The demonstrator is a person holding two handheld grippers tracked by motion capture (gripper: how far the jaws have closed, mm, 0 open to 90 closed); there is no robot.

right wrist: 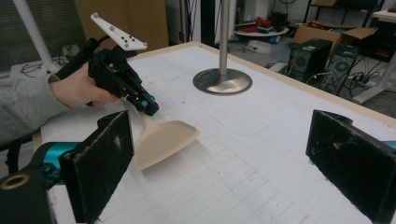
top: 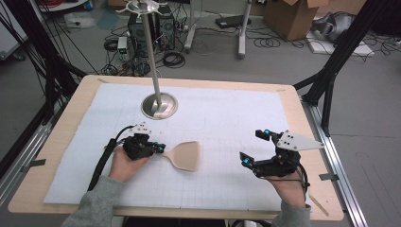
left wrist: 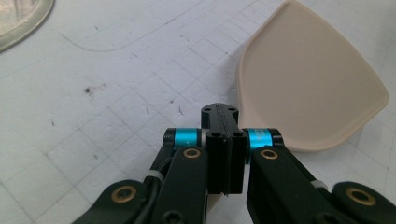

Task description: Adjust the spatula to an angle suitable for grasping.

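Observation:
A beige spatula (top: 185, 156) with a broad flat blade lies left of the table's middle, over the white grid mat (top: 222, 118). My left gripper (top: 162, 148) is shut on the narrow handle end, and the blade points right. In the left gripper view the jaws (left wrist: 220, 112) meet tightly, with the spatula blade (left wrist: 303, 88) spreading out beyond them. The right gripper view shows the left gripper (right wrist: 148, 105) holding the spatula (right wrist: 163, 140) tilted, its handle end raised. My right gripper (top: 254, 146) stands wide open at the right, and nothing lies between its pads (right wrist: 107, 158).
A metal pole on a round steel base (top: 160, 105) stands at the back of the mat; the base (right wrist: 222, 80) lies beyond the spatula in the right gripper view. The wooden table edge (top: 302, 123) rims the mat. Cables and boxes lie on the floor behind.

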